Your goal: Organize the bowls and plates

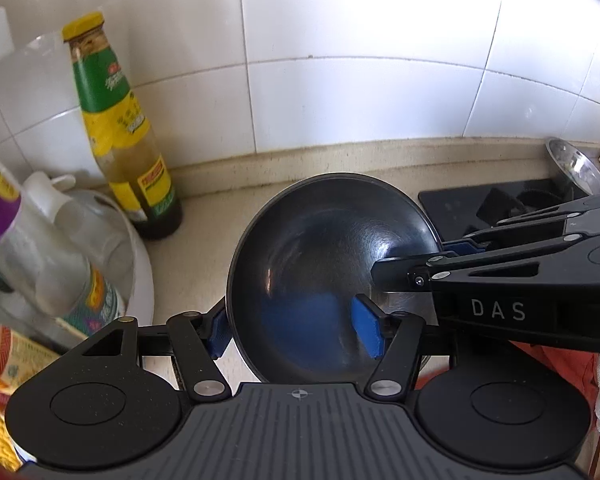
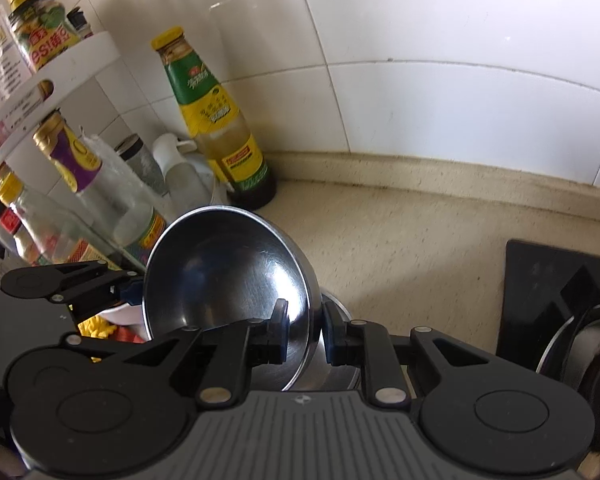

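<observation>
The right gripper [image 2: 304, 334] was clamped on the rim of a tilted steel bowl [image 2: 228, 272] above the counter [image 2: 400, 240], near a sauce bottle [image 2: 216, 120]. The left gripper [image 1: 296, 328] stood released, its pads either side of the bowl's near rim without pressing

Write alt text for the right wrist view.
The right gripper pinches the rim of a tilted steel bowl over a beige counter. The left gripper sits at the bowl's far edge; a yellow-capped sauce bottle stands against white tiles.

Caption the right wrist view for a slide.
Right gripper clamps the tilted steel bowl's rim above a beige counter.
</observation>
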A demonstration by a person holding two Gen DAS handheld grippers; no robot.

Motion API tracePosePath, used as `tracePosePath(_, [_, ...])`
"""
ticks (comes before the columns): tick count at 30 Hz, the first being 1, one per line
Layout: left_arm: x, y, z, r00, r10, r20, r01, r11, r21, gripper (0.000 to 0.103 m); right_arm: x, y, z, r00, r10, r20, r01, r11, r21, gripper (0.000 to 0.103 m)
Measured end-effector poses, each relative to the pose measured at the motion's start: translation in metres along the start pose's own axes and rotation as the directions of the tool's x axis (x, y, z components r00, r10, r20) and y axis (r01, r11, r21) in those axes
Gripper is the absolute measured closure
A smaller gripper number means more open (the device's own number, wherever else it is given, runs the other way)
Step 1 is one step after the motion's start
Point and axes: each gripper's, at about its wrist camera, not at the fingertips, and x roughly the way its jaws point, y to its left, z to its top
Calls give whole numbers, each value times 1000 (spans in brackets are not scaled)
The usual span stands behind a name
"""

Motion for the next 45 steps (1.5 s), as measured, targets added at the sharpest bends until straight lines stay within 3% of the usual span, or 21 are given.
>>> tracePosePath(4, [0,-1,-11,1000,-3,-11,3,1000,2,35,6,-2,-9,1000,-17,-15,18,1000,10,83])
tracePosePath(7, [1,-2,-19,1000,14,-5,-14,1000,10,30,10,-5,-15,998,-68,-8,68,998,3,73])
tracePosePath(10, [1,2,-27,1000,30,2,-30,1000,8,27,8,-11,-19,996,-85,0,85,996,23,72])
tracePosePath(21, [-22,26,-57,1000,-17,25,19,998,-61,23,6,-9,-24,997,-74,5,74,997,17,69])
tracePosePath(31, [-19,10,-77,1000,-15,14,15,999,32,18,20,-8,-24,997,-73,-19,73,997,21,67])
tracePosePath(45, [0,7,-84,999,-27,-17,29,997,78,16,26,-11,-21,996,-83,-32,84,996,26,62])
